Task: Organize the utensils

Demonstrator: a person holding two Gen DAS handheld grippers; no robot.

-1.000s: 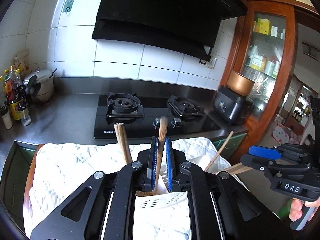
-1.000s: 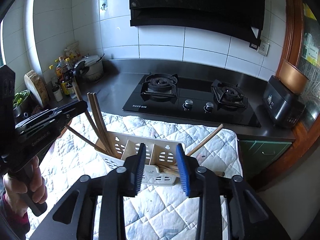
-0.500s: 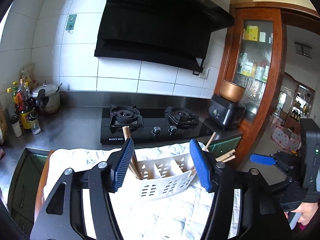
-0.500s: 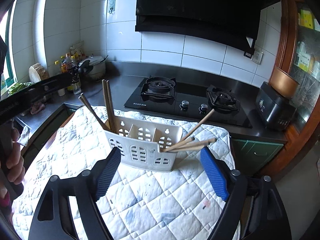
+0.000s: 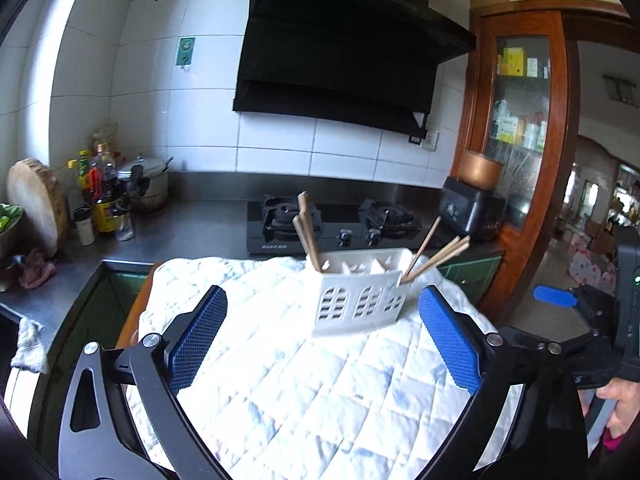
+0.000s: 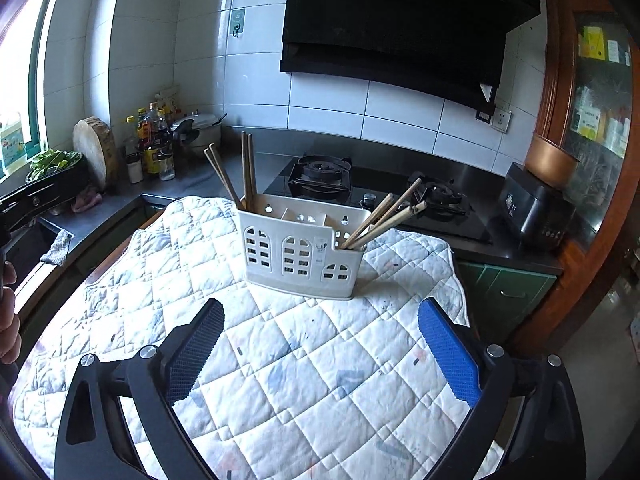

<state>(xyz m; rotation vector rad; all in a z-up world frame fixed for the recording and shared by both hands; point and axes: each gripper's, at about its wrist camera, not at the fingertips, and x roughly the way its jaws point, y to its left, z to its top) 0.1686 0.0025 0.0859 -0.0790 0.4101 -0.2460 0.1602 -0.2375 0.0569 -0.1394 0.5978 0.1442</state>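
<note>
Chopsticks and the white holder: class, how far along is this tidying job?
Done: chopsticks stand in the white holder's left compartment, more lean from its right one. In hand: nothing; the left claw and right claw are open and empty, jaws having just opened. Left: no loose utensils show on the quilted cloth.

A black range hood [image 6: 400, 28] hung on the white-tiled wall above a two-burner gas hob [image 6: 376, 196] set in the steel worktop [image 5: 192, 232]. Bottles [image 6: 154, 144], a lidded pot [image 6: 202, 130] and a round wooden block [image 6: 96, 148] crowded the corner, while a quilted white cloth [image 6: 280, 360] lay in front.
</note>
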